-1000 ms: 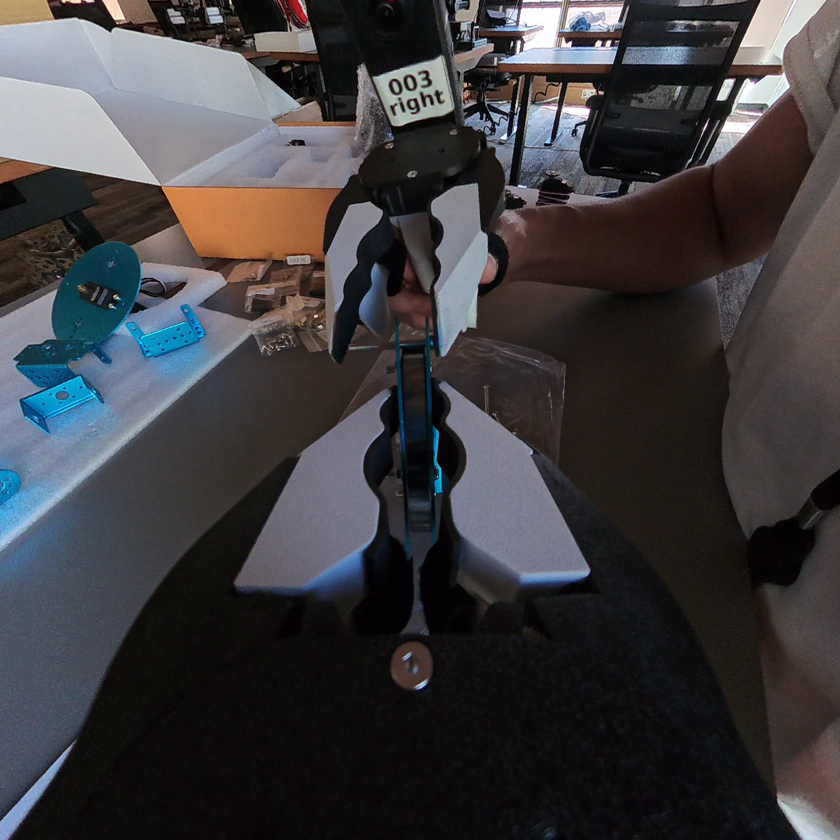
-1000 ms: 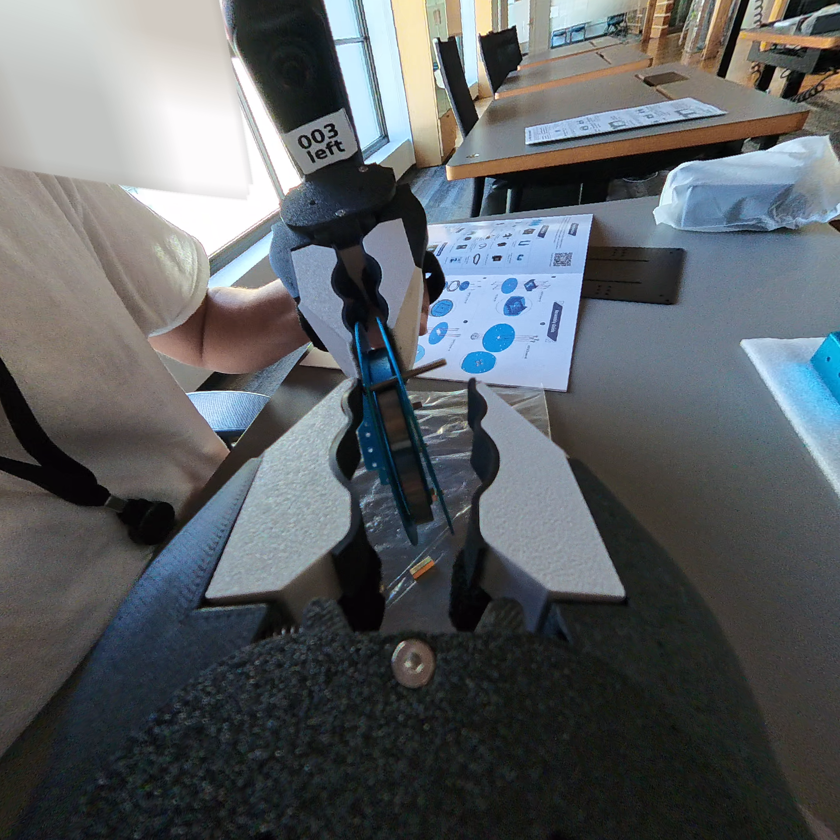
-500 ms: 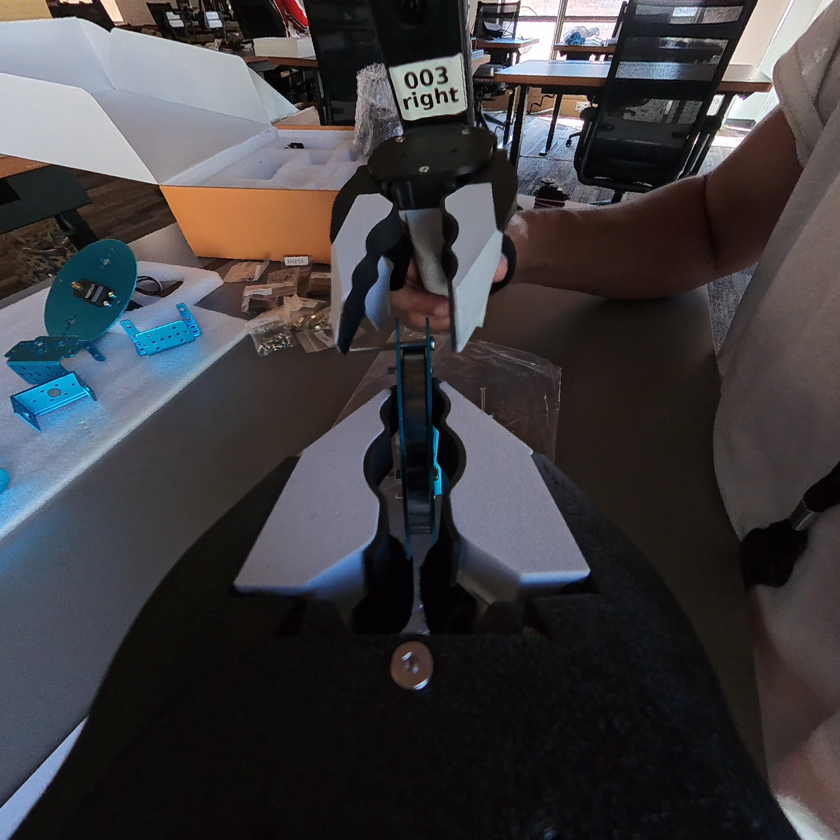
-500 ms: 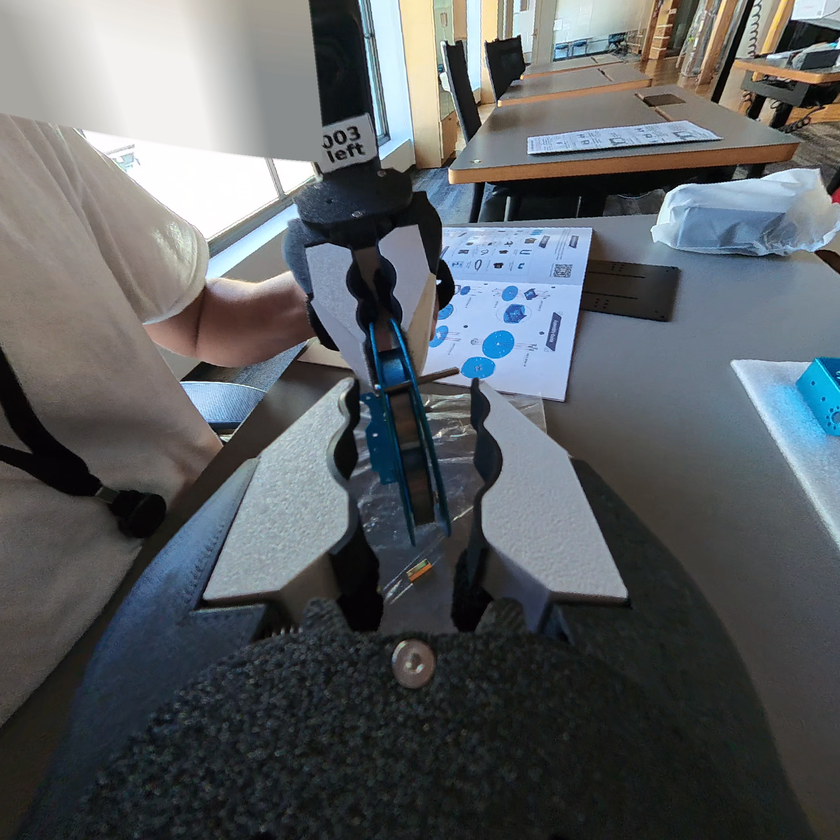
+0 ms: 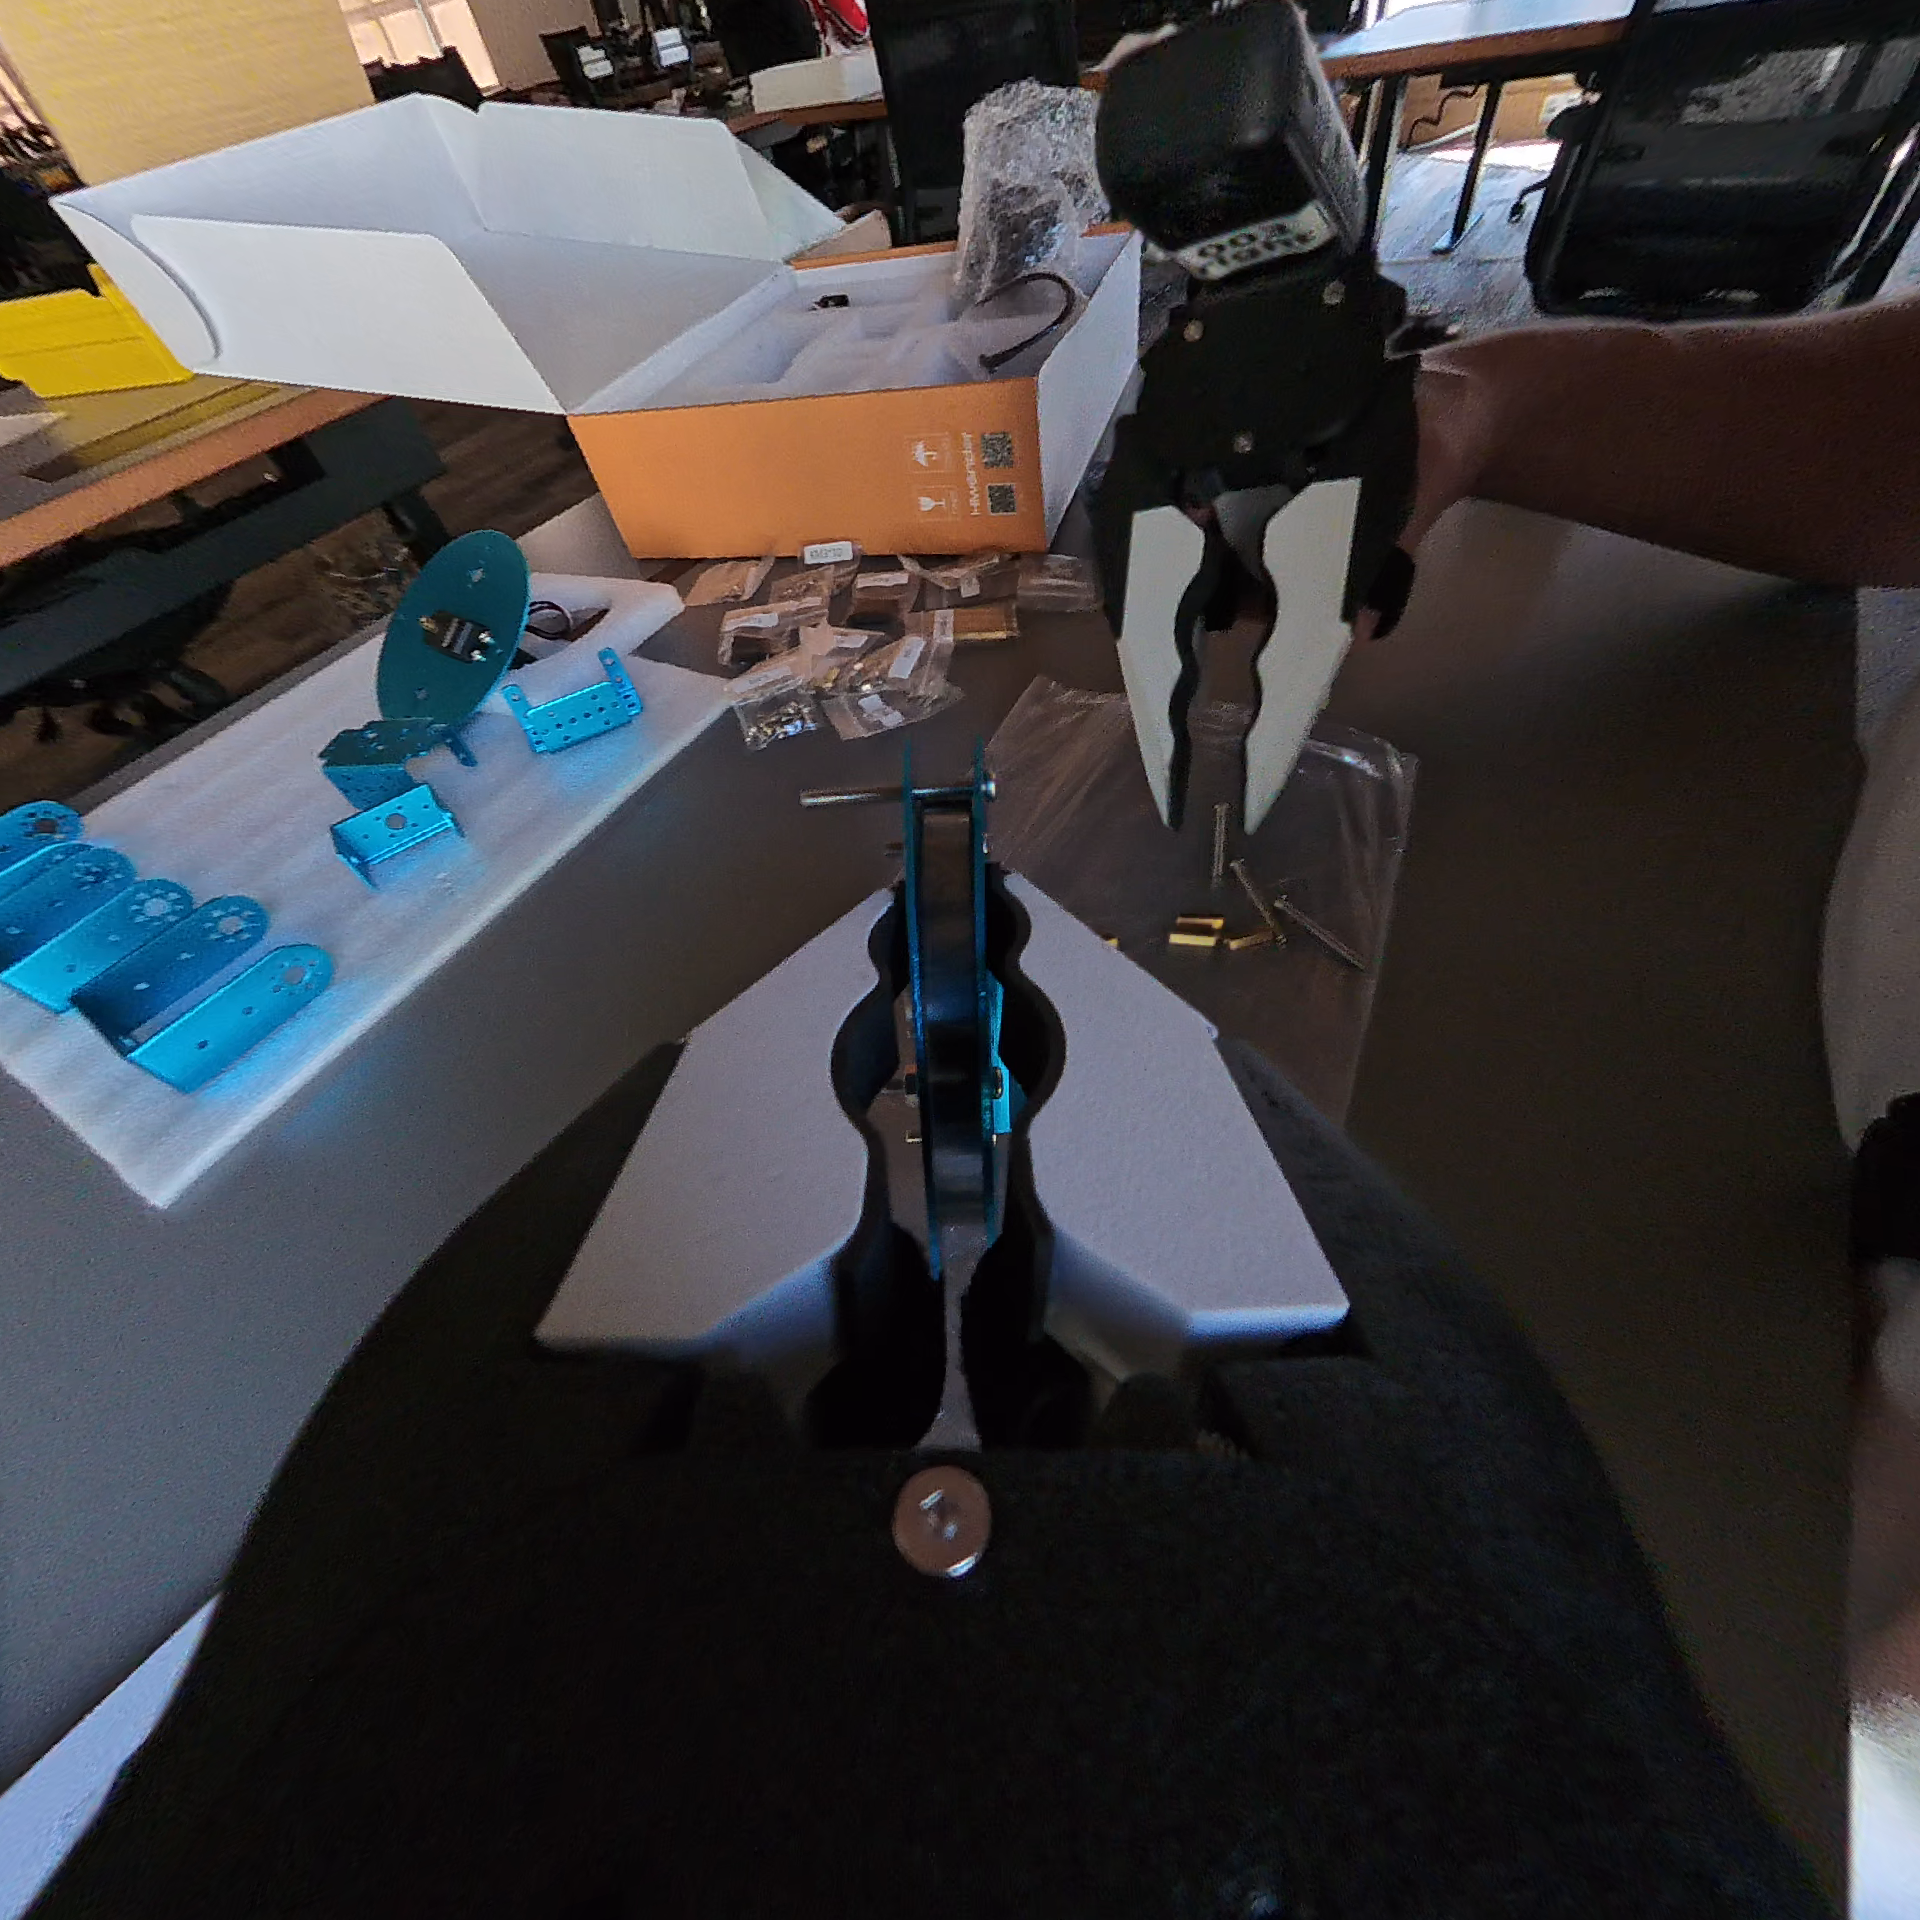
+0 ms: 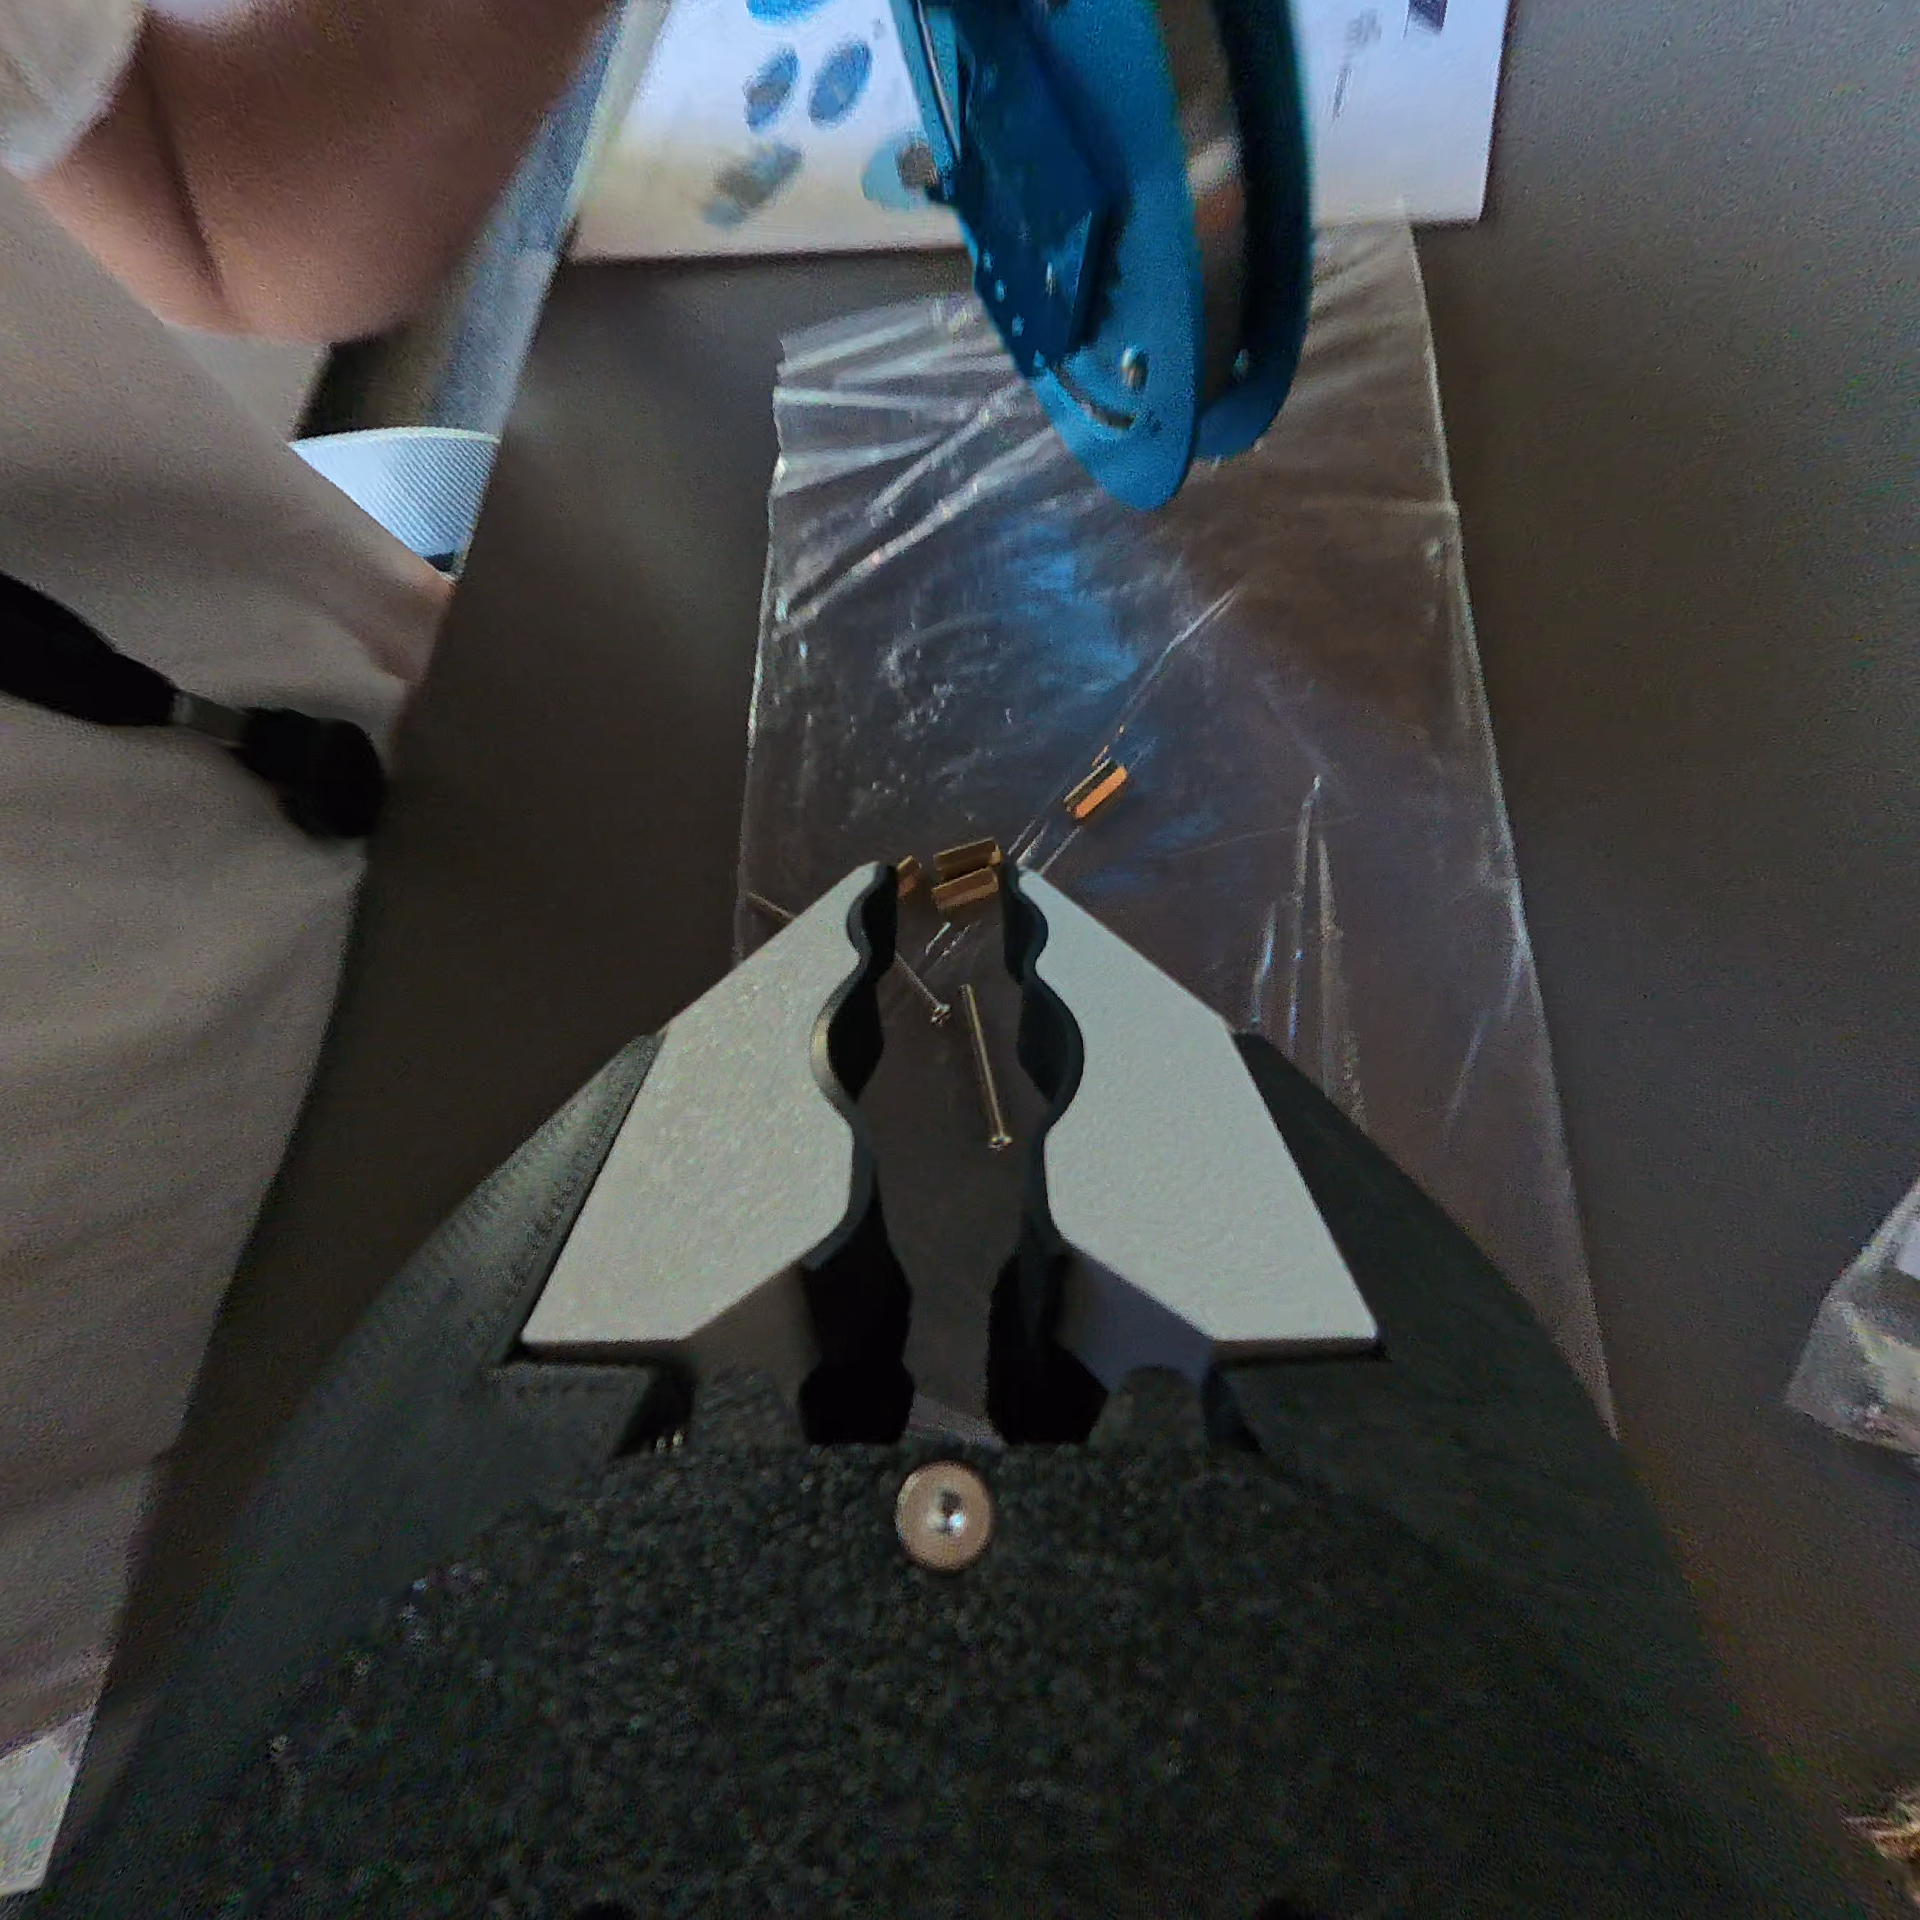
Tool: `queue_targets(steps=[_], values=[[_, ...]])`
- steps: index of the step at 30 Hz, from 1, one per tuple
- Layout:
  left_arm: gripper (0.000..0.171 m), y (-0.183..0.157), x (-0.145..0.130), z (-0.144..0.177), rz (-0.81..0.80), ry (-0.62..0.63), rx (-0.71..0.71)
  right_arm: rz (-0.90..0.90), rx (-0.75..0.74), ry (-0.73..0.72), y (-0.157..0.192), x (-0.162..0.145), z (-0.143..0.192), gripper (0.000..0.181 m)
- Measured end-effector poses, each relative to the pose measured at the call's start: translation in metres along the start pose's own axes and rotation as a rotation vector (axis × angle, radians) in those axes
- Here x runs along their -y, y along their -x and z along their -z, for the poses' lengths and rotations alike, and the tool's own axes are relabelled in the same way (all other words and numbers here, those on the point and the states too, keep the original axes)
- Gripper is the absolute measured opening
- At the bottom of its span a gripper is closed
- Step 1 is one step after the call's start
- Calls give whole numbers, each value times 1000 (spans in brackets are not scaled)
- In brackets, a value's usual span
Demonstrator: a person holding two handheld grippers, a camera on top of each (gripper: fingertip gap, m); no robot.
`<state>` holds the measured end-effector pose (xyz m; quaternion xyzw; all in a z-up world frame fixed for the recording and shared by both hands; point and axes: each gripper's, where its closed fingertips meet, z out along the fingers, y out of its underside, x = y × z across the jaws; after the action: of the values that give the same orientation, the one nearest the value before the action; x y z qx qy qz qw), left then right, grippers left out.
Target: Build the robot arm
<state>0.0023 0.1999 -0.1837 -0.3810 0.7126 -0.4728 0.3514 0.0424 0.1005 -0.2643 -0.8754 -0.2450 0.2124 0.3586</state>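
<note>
Blue anodised metal sits clamped edge-on in our left gripper (image 5: 943,914): a pair of round plates with a dark servo body between them, the blue disc assembly (image 5: 948,997), held upright above the grey table (image 5: 1621,790). Our fingers (image 5: 748,1122) are closed tight against its two faces, and a long screw (image 5: 857,798) pokes out sideways from its top edge toward the left.

Our right gripper (image 6: 948,883) points steeply down at the clear plastic bag (image 6: 1247,623) spread flat on the table. Its jaws stand a narrow gap apart and grip nothing. Between the fingers we see a loose long screw (image 6: 982,1065) lying on the bag, a second one (image 6: 920,992) angled beside it, and three small brass standoffs (image 6: 961,873) just at the fingertips; a fourth standoff (image 6: 1093,795) lies a little farther out. In the left wrist view the tips hang just above these screws, whether touching we cannot tell.

To the left, a white foam sheet (image 5: 312,935) carries blue brackets (image 5: 177,956) and another disc with a servo (image 5: 452,629). Behind it stands an open orange box (image 5: 810,468) with small bagged hardware (image 5: 862,644) in front. An instruction sheet (image 6: 1382,125) lies beyond the bag.
</note>
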Motion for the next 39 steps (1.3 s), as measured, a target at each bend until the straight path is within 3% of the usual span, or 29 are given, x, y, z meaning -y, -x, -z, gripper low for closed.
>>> queue_targets(steps=[7,20,30,32,35,37,39], values=[[12,-2,-3,7,-107,54,61,3,-99,95,-5,-18,-26,16],[12,-1,-7,10,-73,26,14,-87,-310,25,-12,-17,-30,17],[12,-1,-7,5,-50,4,-27,-112,-463,109,-25,-19,-21,5],[12,-2,-7,4,-51,1,-35,-139,-438,36,-29,-5,-13,5],[12,-5,-7,1,-64,6,-46,-185,-343,-199,-40,49,12,5],[12,-7,-6,-1,-75,8,-52,-236,-173,-379,-41,92,25,5],[12,-9,-4,-1,-86,12,-52,-322,115,-479,-31,124,28,5]])
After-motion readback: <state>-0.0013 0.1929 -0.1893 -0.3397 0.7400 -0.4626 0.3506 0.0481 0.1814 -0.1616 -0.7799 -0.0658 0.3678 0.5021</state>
